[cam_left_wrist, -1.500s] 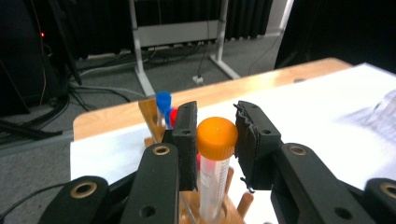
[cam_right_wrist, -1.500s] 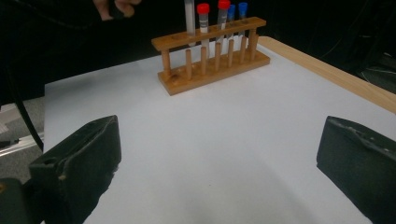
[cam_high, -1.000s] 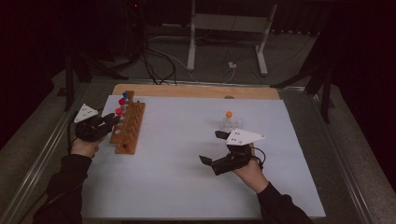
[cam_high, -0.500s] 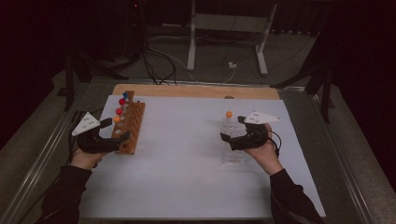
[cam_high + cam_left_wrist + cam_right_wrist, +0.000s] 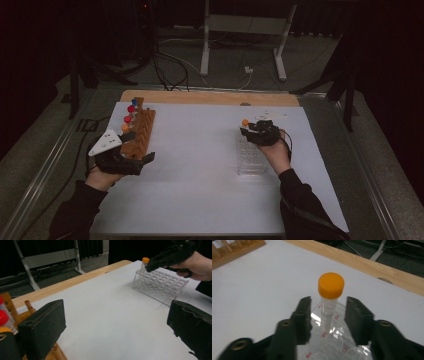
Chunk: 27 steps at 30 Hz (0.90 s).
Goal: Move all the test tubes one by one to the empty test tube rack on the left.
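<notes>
Over the clear rack point(image 5: 251, 159), right claw point(image 5: 327, 312) open around the orange-capped tube point(image 5: 330, 296), not gripping

- Clear rack point(image 5: 332, 342): cut off by the right gripper view's lower edge; red well markings too small to read.
- Wooden rack point(image 5: 15, 312): near end hidden behind the left gripper point(image 5: 117, 325) jaw.

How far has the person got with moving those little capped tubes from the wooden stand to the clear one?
One orange-capped tube already stands in a far corner hole of the clear rack. The right gripper sits open around it, fingers apart from the tube. The left gripper is open beside the wooden rack, where several capped tubes wait. So most of the moving looks left to do.
</notes>
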Each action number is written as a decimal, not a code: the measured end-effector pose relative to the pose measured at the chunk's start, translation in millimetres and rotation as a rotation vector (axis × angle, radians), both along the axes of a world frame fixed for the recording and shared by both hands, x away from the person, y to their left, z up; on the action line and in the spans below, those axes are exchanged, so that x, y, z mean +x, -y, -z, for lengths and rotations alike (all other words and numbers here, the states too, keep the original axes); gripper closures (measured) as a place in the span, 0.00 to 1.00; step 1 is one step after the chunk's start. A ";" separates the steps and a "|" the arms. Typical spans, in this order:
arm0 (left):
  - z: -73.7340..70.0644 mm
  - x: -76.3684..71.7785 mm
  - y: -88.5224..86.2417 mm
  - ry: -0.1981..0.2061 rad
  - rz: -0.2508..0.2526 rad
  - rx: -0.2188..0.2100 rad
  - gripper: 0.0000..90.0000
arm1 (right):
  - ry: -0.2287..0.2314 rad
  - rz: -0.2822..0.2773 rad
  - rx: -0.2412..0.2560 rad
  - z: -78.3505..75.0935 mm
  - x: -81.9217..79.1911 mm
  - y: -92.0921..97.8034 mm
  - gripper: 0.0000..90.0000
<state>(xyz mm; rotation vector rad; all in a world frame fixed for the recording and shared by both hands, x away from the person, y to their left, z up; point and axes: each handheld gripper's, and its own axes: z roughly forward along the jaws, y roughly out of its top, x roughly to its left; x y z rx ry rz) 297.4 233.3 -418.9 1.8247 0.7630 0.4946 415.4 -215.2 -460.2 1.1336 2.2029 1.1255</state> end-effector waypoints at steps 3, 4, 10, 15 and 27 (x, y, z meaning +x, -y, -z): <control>1.1 0.2 0.8 -0.004 0.001 0.002 0.03 | -0.013 0.000 -0.006 2.7 5.3 -2.4 0.74; 1.4 0.4 0.6 -0.005 0.003 0.002 0.03 | -0.018 -0.005 -0.012 3.8 6.7 -3.1 0.75; 1.8 0.7 0.4 -0.008 0.003 0.000 0.03 | -0.008 -0.006 -0.024 4.4 5.8 -6.2 0.83; 0.9 0.6 1.6 -0.010 0.007 -0.004 0.03 | 0.036 -0.002 0.004 -12.8 0.6 -2.7 0.83; -7.7 -4.8 20.1 -0.006 0.092 -0.027 0.03 | 0.187 -0.118 0.057 -64.8 -44.9 -13.7 0.83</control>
